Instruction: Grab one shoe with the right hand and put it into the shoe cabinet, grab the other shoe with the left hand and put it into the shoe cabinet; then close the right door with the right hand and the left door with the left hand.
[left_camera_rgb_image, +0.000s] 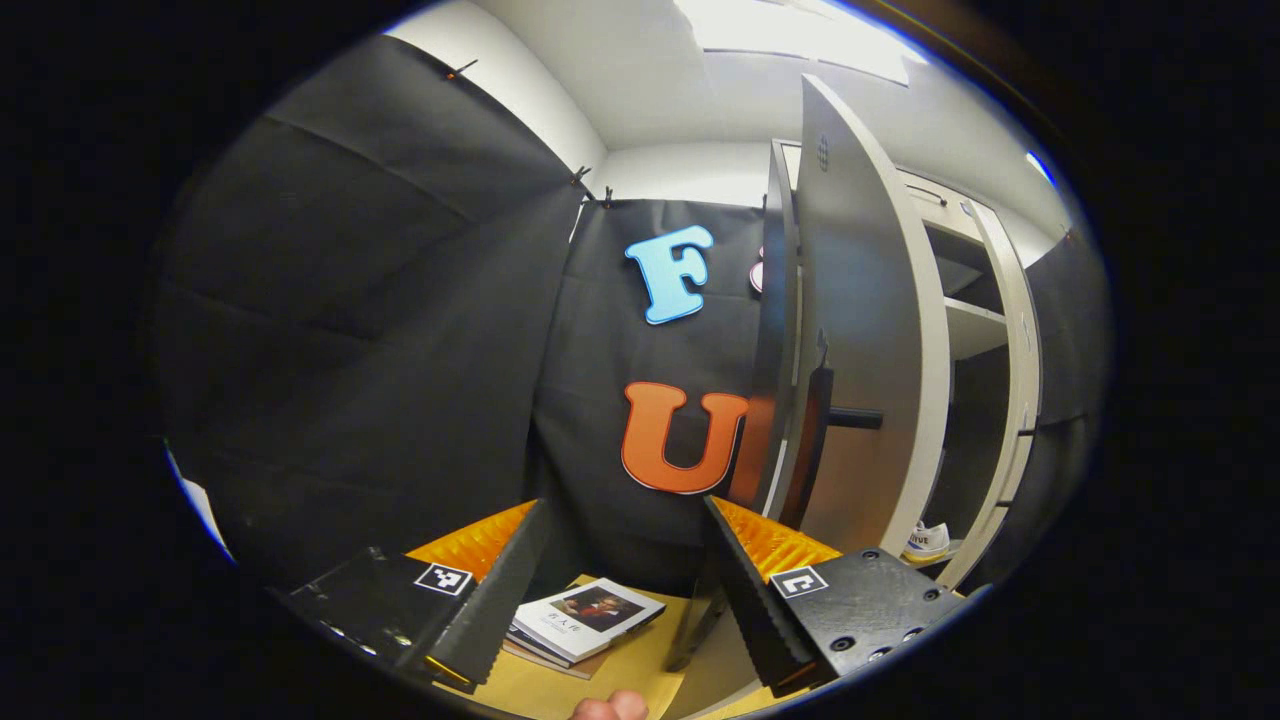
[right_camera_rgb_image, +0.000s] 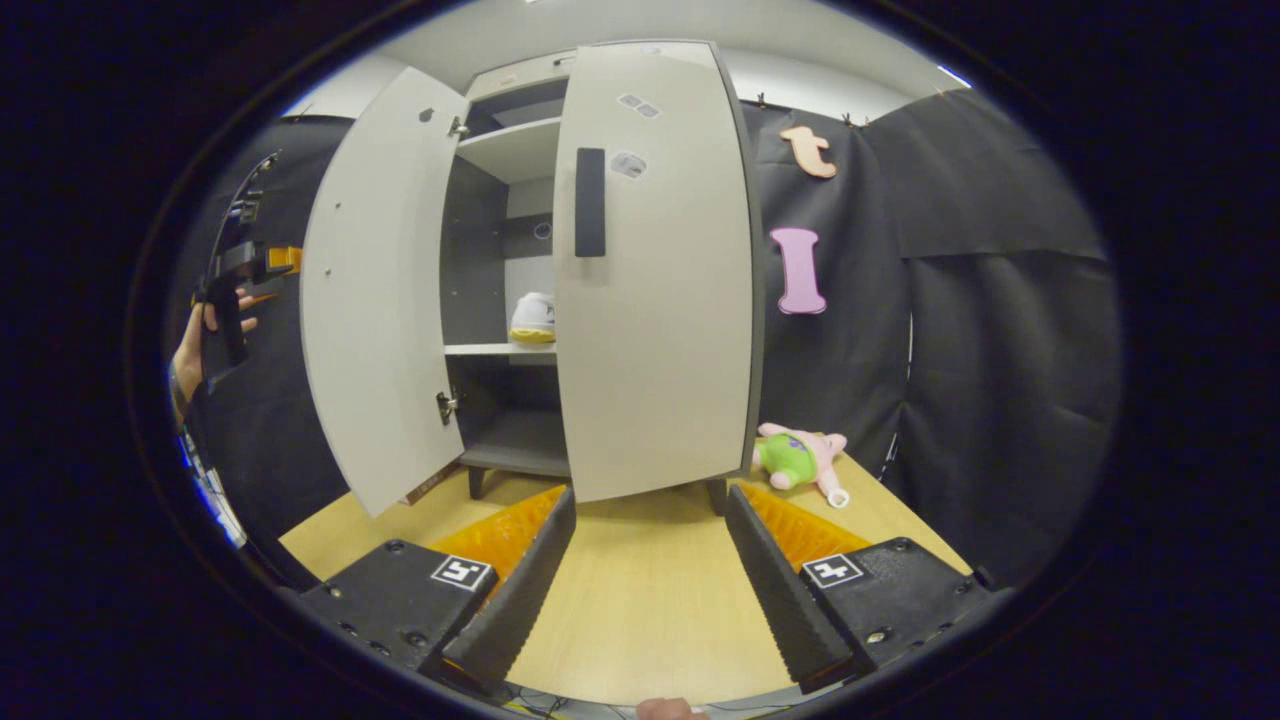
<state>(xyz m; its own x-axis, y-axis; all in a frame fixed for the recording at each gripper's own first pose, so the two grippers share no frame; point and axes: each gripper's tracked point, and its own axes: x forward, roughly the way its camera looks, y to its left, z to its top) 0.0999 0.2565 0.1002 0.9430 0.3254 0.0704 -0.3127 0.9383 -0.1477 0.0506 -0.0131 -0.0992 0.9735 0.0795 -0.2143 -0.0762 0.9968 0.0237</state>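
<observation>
Both hand-held grippers hang released in front of a pale shoe cabinet (right_camera_rgb_image: 520, 130) standing at the back of a light wooden bench (right_camera_rgb_image: 640, 590). In the right gripper view, the right gripper (right_camera_rgb_image: 648, 580) has its fingers spread wide over bare bench top, gripping nothing. The cabinet's right door (right_camera_rgb_image: 655, 300), with a dark upright handle (right_camera_rgb_image: 590, 202), is swung nearly closed, while the left door (right_camera_rgb_image: 375, 290) stands wide open. Through the gap between them a white shoe (right_camera_rgb_image: 533, 318) sits on the middle shelf (right_camera_rgb_image: 495, 349); whether a second shoe lies beside it behind the right door cannot be told. A green and pink plush toy (right_camera_rgb_image: 797, 457) lies on the bench just right of the cabinet, near the back edge. At the far left, a hand (right_camera_rgb_image: 195, 345) holds the left gripper (right_camera_rgb_image: 240, 265) up beside the open left door.

In the left gripper view, the left gripper (left_camera_rgb_image: 625, 590) is likewise released, fingers apart, raised just outside the left door (left_camera_rgb_image: 860, 330), seen almost edge-on. A small stack of books (left_camera_rgb_image: 585, 618) lies on the bench below, and a shoe (left_camera_rgb_image: 928, 541) shows low inside the cabinet.
</observation>
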